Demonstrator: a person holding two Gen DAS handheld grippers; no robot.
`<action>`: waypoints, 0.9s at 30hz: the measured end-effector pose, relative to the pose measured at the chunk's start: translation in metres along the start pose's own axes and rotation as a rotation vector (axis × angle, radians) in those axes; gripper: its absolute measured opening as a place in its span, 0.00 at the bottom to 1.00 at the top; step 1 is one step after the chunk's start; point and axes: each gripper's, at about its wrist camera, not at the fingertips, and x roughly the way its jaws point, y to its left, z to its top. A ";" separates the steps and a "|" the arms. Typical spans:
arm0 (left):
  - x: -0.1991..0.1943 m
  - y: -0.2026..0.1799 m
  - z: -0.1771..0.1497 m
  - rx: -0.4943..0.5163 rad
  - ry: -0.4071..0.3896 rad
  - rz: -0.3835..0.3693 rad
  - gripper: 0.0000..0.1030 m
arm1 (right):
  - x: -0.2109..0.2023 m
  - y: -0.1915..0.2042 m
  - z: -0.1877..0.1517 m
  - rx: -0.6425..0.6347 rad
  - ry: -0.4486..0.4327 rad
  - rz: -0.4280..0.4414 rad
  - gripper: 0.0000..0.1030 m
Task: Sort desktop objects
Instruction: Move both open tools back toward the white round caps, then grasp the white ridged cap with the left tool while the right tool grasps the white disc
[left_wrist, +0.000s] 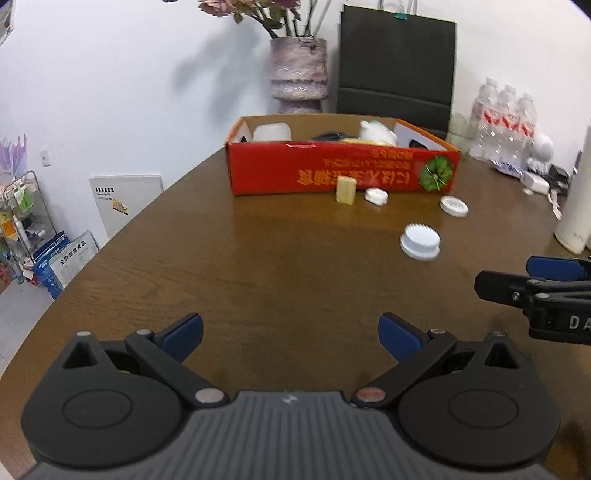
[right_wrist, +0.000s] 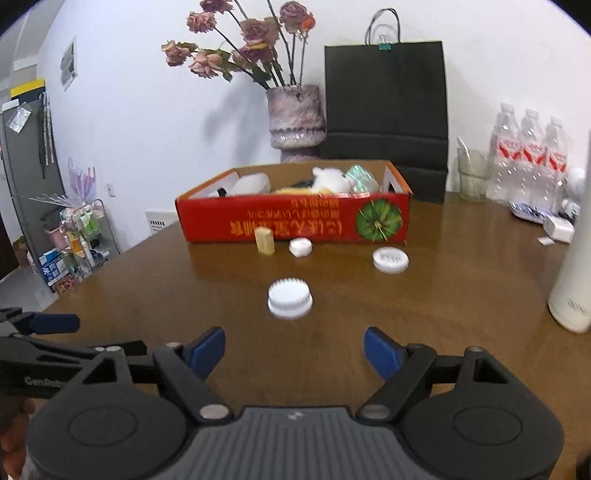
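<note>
Cardboard, red outside and brown inside, makes up the open box (right_wrist: 295, 218) we see straight ahead of both sets of jaws, at the far side of the brown table (right_wrist: 461, 295). Inside it we make out a white tub (right_wrist: 253, 184), a white fluffy toy (right_wrist: 328, 179), something yellow and something dark; we cannot tell more. Between the jaws and the box lie four loose things, none touching the box: a white brush head (right_wrist: 290, 298) nearest the right gripper (right_wrist: 294, 354), a white cap (right_wrist: 390, 259), a small white piece (right_wrist: 300, 246) and a tan block (right_wrist: 264, 240) standing upright. Both the right gripper and the left gripper (left_wrist: 290, 336) stand apart, holding nothing.
</note>
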 end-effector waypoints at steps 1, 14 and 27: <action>-0.001 -0.002 -0.002 0.016 0.005 -0.008 1.00 | -0.001 -0.001 -0.004 0.001 0.008 -0.001 0.75; 0.040 -0.059 0.044 0.173 -0.056 -0.206 1.00 | 0.057 -0.060 0.032 0.037 0.013 -0.085 0.56; 0.102 -0.078 0.065 0.108 0.045 -0.294 0.37 | 0.147 -0.085 0.071 0.011 0.077 -0.122 0.58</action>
